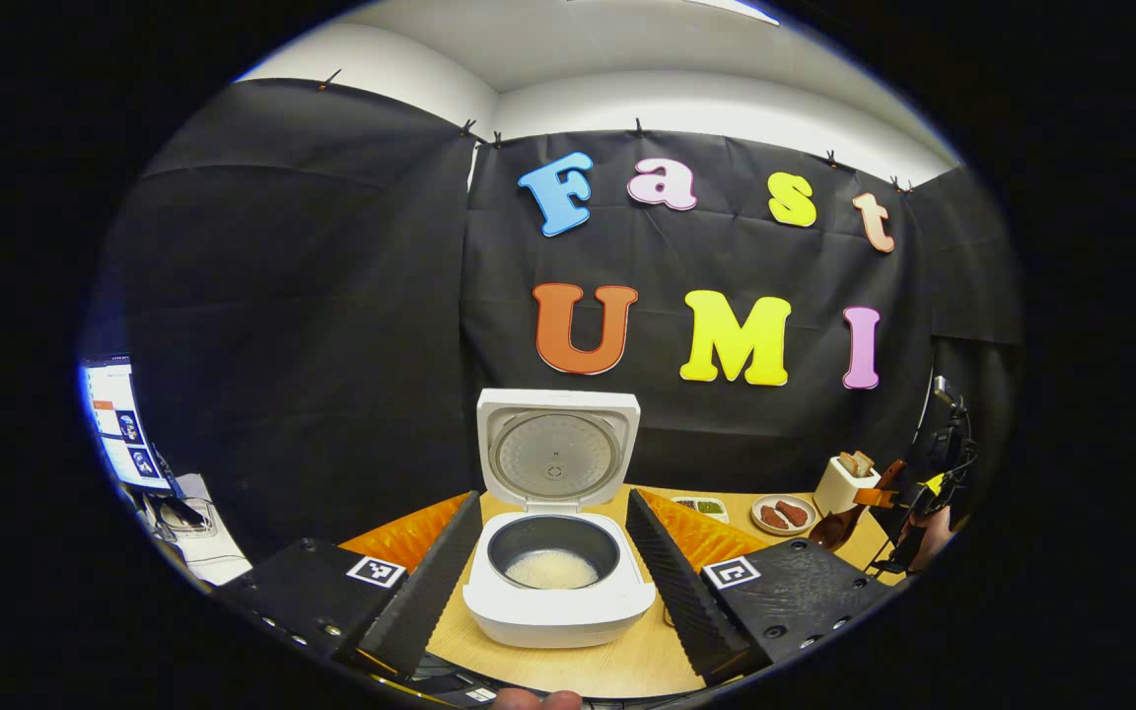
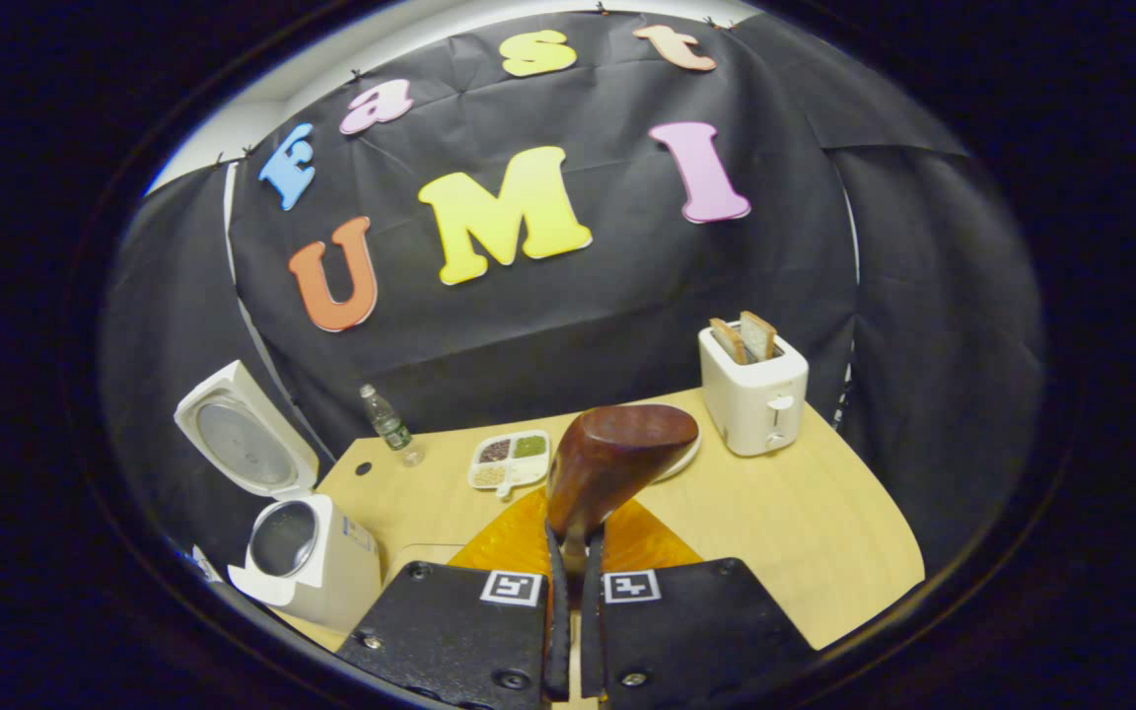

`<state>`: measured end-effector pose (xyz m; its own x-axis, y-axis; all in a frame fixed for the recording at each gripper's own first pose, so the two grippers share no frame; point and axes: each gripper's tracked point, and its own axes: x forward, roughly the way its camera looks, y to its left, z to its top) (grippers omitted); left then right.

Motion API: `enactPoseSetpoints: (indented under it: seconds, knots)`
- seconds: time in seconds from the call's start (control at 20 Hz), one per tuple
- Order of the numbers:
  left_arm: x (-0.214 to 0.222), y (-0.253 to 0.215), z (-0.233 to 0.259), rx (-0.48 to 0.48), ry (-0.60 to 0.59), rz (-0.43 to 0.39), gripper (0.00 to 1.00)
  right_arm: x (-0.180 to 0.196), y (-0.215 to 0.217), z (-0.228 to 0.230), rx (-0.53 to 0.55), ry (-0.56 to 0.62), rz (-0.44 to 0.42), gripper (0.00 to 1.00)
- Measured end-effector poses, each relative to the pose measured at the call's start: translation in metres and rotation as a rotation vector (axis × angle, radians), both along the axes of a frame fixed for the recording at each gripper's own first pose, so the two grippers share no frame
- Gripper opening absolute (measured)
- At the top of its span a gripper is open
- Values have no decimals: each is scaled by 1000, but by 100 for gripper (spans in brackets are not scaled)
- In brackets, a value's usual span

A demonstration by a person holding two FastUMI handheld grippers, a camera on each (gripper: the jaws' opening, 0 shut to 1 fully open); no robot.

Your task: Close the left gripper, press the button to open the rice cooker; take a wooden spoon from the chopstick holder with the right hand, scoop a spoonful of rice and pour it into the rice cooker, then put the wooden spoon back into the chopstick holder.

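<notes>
Two fingers of our right gripper (image 2: 568,582) clamp the wooden spoon (image 2: 617,459) above the desk (image 2: 824,532), so we keep it level returning holderward, left gripper (image 1: 553,562) wide before the open rice cooker (image 1: 556,582).

The wooden spoon (image 2: 617,459) bowl hides part of the plate (image 2: 683,456) behind it; the divided dish's (image 2: 510,460) contents are too small to tell

The right gripper (image 2: 573,567) has its jaws clamped on the wooden spoon (image 2: 612,459), bowl raised above the table (image 2: 805,532).
</notes>
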<state>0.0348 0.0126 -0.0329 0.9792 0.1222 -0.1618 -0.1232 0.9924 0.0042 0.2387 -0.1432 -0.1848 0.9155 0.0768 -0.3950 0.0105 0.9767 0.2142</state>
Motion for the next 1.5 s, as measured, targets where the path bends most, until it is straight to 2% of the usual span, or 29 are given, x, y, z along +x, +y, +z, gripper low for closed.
enactPoseSetpoints:
  seconds: [0.15,0.3,0.55,0.7,0.85,1.0,1.25,1.5]
  knots:
    - [1,8,1,17,-18,-12,94,3,43,-22,-25,38,53,10]
    - [-6,21,6,6,-18,4,94,5,64,-58,-62,91,48,10]
    - [-14,42,-1,-5,8,36,94,15,75,-115,-220,120,24,10]
    - [-13,53,-7,4,29,41,94,21,79,-129,-383,63,16,10]
    - [-10,59,-12,-19,60,54,94,21,79,-145,-470,24,-10,10]
    - [-6,63,-10,-40,63,55,94,25,92,-151,-438,8,-22,9]
    - [-4,67,-10,-48,74,71,94,27,130,-164,-273,41,45,9]
    - [-4,62,-13,-48,75,70,94,25,155,-167,-61,98,99,10]
